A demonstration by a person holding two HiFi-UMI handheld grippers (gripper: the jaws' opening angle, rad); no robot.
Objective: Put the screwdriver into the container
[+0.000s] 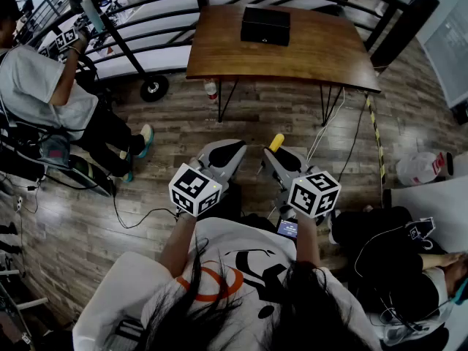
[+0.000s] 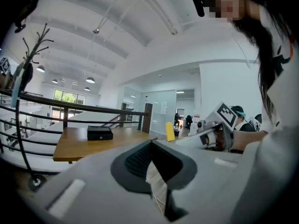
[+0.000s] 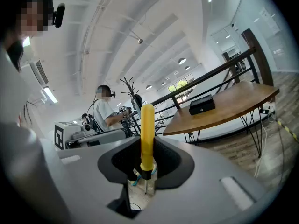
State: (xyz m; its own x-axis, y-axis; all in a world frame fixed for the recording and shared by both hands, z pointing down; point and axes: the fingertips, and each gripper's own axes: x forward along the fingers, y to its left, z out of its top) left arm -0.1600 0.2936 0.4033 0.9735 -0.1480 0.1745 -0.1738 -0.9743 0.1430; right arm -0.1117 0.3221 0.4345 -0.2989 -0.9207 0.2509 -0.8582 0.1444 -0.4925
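Note:
A yellow-handled screwdriver (image 3: 147,134) stands upright between the jaws of my right gripper (image 3: 147,164), which is shut on it near the black collar, with the metal tip pointing down. In the head view the yellow handle (image 1: 276,142) pokes out past the right gripper (image 1: 278,154). Beside it my left gripper (image 1: 231,152) is shut on nothing, its fingertips (image 2: 152,143) meeting. The container, a black box (image 1: 265,25), sits on the far wooden table (image 1: 314,53), well ahead of both grippers. The box (image 2: 99,133) also shows in the left gripper view and as a box (image 3: 202,105) in the right gripper view.
Both grippers hang over wood-plank floor short of the table. A black railing (image 1: 131,46) runs behind and left of the table. A person (image 1: 44,86) stands at the left with another gripper. A bottle (image 1: 211,90) lies under the table; a white bag (image 1: 420,168) and cables are at right.

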